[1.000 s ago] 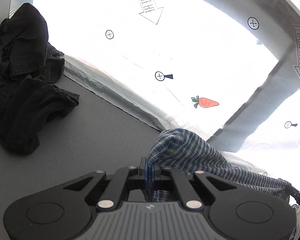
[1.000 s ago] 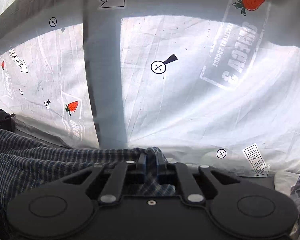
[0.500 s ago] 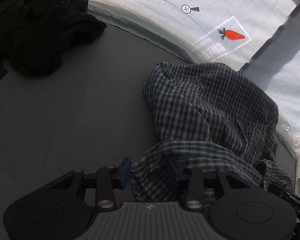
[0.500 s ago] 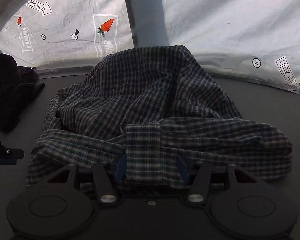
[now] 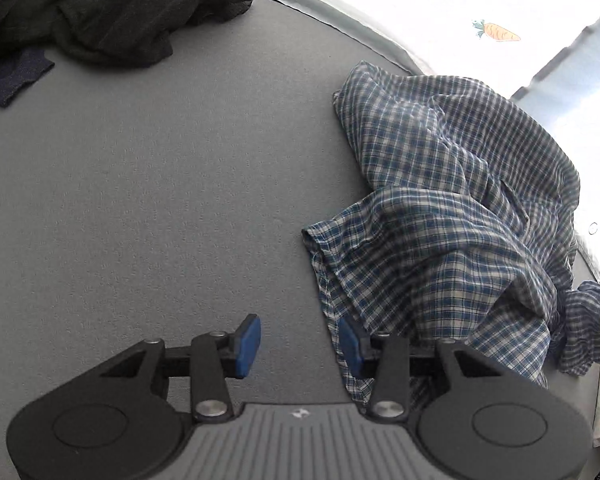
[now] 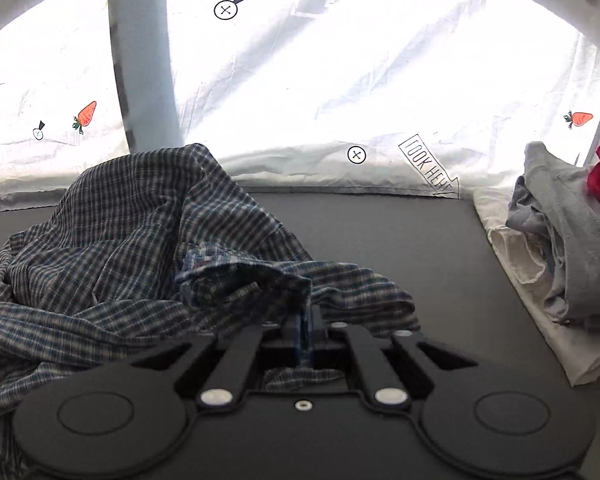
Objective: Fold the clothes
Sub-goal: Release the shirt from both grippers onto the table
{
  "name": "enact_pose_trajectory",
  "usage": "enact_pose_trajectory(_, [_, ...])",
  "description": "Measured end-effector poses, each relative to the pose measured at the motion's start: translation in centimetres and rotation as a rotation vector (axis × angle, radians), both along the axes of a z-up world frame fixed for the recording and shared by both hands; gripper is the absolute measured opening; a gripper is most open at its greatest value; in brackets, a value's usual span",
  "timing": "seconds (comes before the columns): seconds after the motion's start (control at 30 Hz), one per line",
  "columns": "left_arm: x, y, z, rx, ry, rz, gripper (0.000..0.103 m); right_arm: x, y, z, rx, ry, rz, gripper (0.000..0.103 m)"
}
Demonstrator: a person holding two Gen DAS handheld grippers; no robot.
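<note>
A blue-and-white plaid shirt (image 5: 452, 216) lies crumpled on the grey table (image 5: 140, 200), at the right of the left wrist view. My left gripper (image 5: 298, 346) is open and empty, its right blue pad (image 5: 350, 346) touching the shirt's near edge. In the right wrist view the same shirt (image 6: 112, 248) is heaped at left and centre. My right gripper (image 6: 305, 326) is shut on a fold of its fabric, which bunches up over the fingertips.
A pile of black clothes (image 5: 100, 8) lies at the far left of the table. A stack of grey, white and red garments (image 6: 560, 248) sits at the right edge. A white printed tent wall (image 6: 340, 80) closes the back.
Both grippers let the shirt down onto the table and opened. My left gripper has since drawn back left off the cloth and stays open. My right gripper has shut again on a fold.
</note>
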State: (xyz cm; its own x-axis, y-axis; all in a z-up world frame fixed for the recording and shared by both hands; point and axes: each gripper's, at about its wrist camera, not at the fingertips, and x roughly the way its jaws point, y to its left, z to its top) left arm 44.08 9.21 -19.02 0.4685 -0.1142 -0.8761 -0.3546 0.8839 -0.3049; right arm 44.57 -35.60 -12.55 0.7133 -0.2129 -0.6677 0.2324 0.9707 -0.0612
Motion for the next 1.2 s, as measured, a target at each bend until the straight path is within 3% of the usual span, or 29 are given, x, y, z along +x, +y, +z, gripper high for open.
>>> enact_pose_trajectory(0.03, [-0.1, 0.0, 0.0, 0.003, 0.002, -0.001, 0.046, -0.4, -1.6, 0.1, -0.051, 0.022, -0.075, 0.004])
enact_pose_trajectory(0.07, [-0.2, 0.1, -0.2, 0.003, 0.006, 0.003, 0.048, -0.8, -2.9, -0.1, -0.119, 0.057, -0.151, 0.012])
enact_pose_trajectory(0.1, [-0.4, 0.1, -0.3, 0.001, 0.011, 0.008, 0.053, -1.4, -3.4, -0.3, -0.149, 0.077, -0.168, 0.034])
enact_pose_trajectory(0.17, [-0.7, 0.2, -0.6, -0.004, 0.023, 0.016, 0.061, -2.6, -4.5, -0.6, -0.209, 0.116, -0.202, 0.059])
enact_pose_trajectory(0.2, [-0.8, 0.2, -0.8, -0.007, 0.032, 0.016, 0.063, -3.2, -4.9, -0.8, -0.236, 0.134, -0.217, 0.057])
enact_pose_trajectory(0.33, [-1.4, 0.1, -1.4, 0.014, 0.060, 0.011, 0.069, -4.8, -2.8, -0.2, -0.115, 0.081, -0.176, 0.061])
enact_pose_trajectory(0.43, [-1.7, 0.7, -1.6, 0.018, 0.071, 0.022, 0.071, -3.5, 1.0, -0.3, -0.010, 0.055, -0.052, 0.063])
enact_pose_trajectory(0.53, [-1.7, 1.7, -1.8, 0.009, 0.081, 0.053, 0.073, -2.5, 6.7, -0.1, 0.010, 0.041, 0.164, 0.061])
enact_pose_trajectory(0.7, [-1.9, 3.2, -1.8, 0.000, 0.091, 0.090, 0.075, -1.4, 16.9, -0.5, -0.067, 0.042, 0.570, 0.042])
enact_pose_trajectory(0.87, [-2.3, 4.2, -1.9, -0.031, 0.087, 0.120, 0.079, -0.3, 22.7, -2.2, -0.228, 0.051, 0.743, 0.041])
enact_pose_trajectory(0.97, [-2.2, 4.3, -2.1, -0.052, 0.080, 0.109, 0.086, 0.6, 24.0, -3.2, -0.298, 0.069, 0.774, 0.034])
enact_pose_trajectory(1.0, [-2.1, 4.2, -2.2, -0.052, 0.080, 0.104, 0.089, 0.9, 23.8, -3.3, -0.300, 0.070, 0.769, 0.019])
enact_pose_trajectory(1.07, [-1.9, 4.0, -2.3, -0.053, 0.079, 0.094, 0.094, 1.1, 23.0, -2.9, -0.270, 0.055, 0.735, 0.005])
enact_pose_trajectory(1.2, [-1.6, 3.8, -2.6, -0.067, 0.071, 0.079, 0.102, -0.9, 19.4, -0.1, -0.148, -0.041, 0.586, 0.002])
